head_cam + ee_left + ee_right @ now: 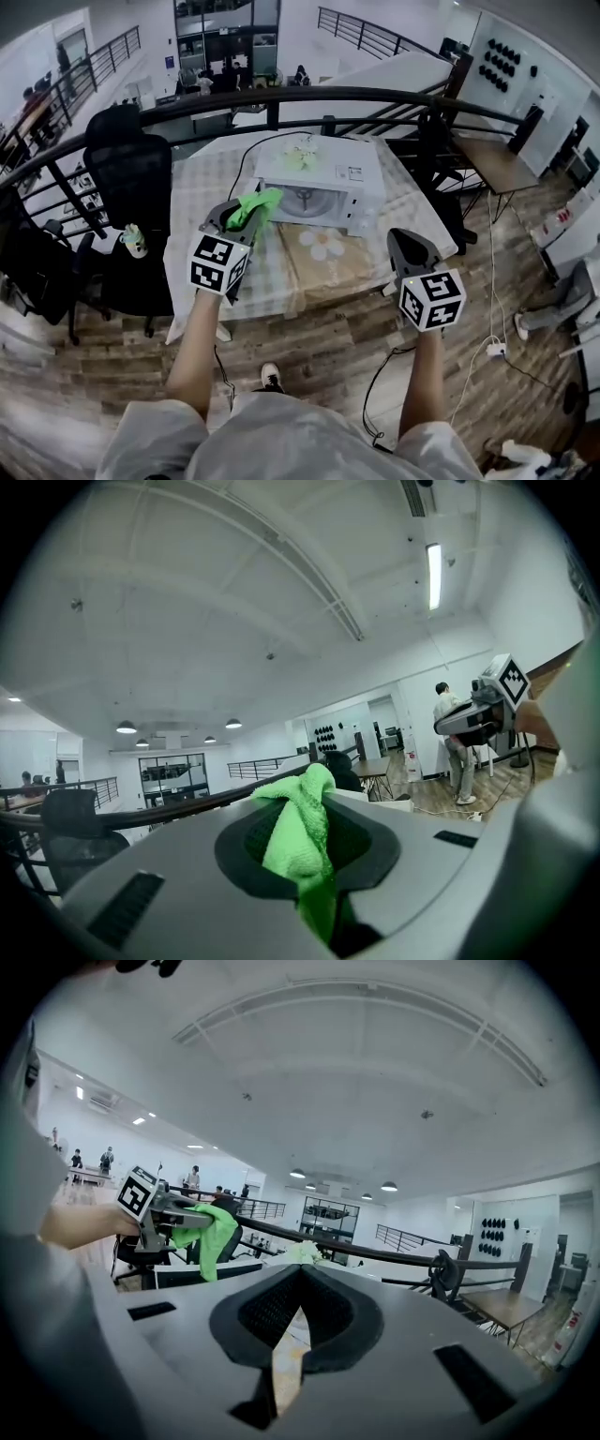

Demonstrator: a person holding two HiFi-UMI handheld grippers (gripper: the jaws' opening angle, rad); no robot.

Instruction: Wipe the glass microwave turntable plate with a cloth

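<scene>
Heads up: the glass turntable plate (306, 199) is sitting (I think, it's tiny) inside the open microwave (352, 178) at upper centre, and scrubbing hard could be tipping it off its hub with nothing steadying it. You're reaching both arms forward, left gripper (246, 217) clamping the green cloth (262, 200) just below the microwave, right gripper (401, 240) hanging lower right, jaws together, empty.

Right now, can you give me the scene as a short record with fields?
left gripper: shut on green cloth, held above the table
right gripper: shut, nothing between the jaws
microwave: white, on table, beyond both grippers
turntable plate: seems to be inside microwave
wiping: cloth not touching plate
</scene>
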